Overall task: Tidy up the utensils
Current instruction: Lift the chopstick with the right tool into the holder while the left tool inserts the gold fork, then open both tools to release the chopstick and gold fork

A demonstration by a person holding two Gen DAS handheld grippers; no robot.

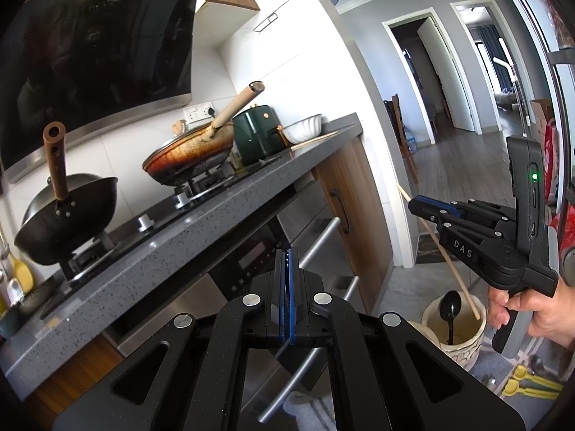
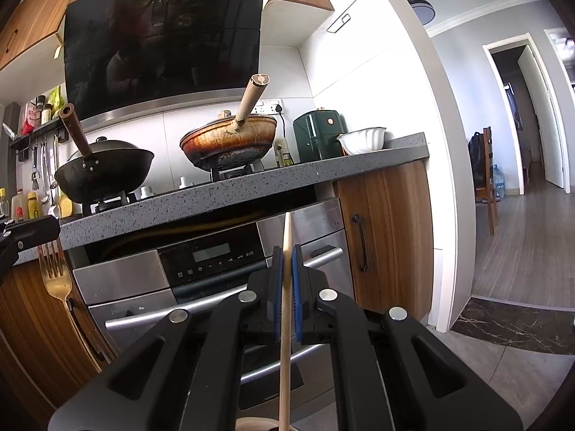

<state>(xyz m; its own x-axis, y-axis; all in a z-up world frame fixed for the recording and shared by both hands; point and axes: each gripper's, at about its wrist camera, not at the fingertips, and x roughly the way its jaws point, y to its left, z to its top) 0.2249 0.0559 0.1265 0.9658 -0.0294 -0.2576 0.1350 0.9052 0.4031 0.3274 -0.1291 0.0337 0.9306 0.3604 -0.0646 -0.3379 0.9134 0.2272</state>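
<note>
My right gripper (image 2: 286, 253) is shut on a pale wooden chopstick (image 2: 285, 309) that stands nearly upright between the blue pads. In the left wrist view the right gripper (image 1: 413, 209) holds that chopstick (image 1: 449, 262) slanting down, its lower end inside a cream ceramic jar (image 1: 463, 344). A black spoon (image 1: 449, 305) stands in the jar too. My left gripper (image 1: 286, 264) is shut, with a thin metal edge between its pads. The right wrist view shows it as a gold fork (image 2: 54, 280), tines up at the left fingertip (image 2: 32, 228), handle hanging down.
A grey counter (image 1: 201, 230) carries a black wok (image 1: 72, 219), a browned pan (image 1: 190, 154), a green appliance (image 1: 257, 133) and a white bowl (image 1: 303, 129). An oven front (image 2: 212, 262) lies below. Yellow utensils (image 1: 532, 384) lie beside the jar. A hand (image 1: 528, 309) grips the right handle.
</note>
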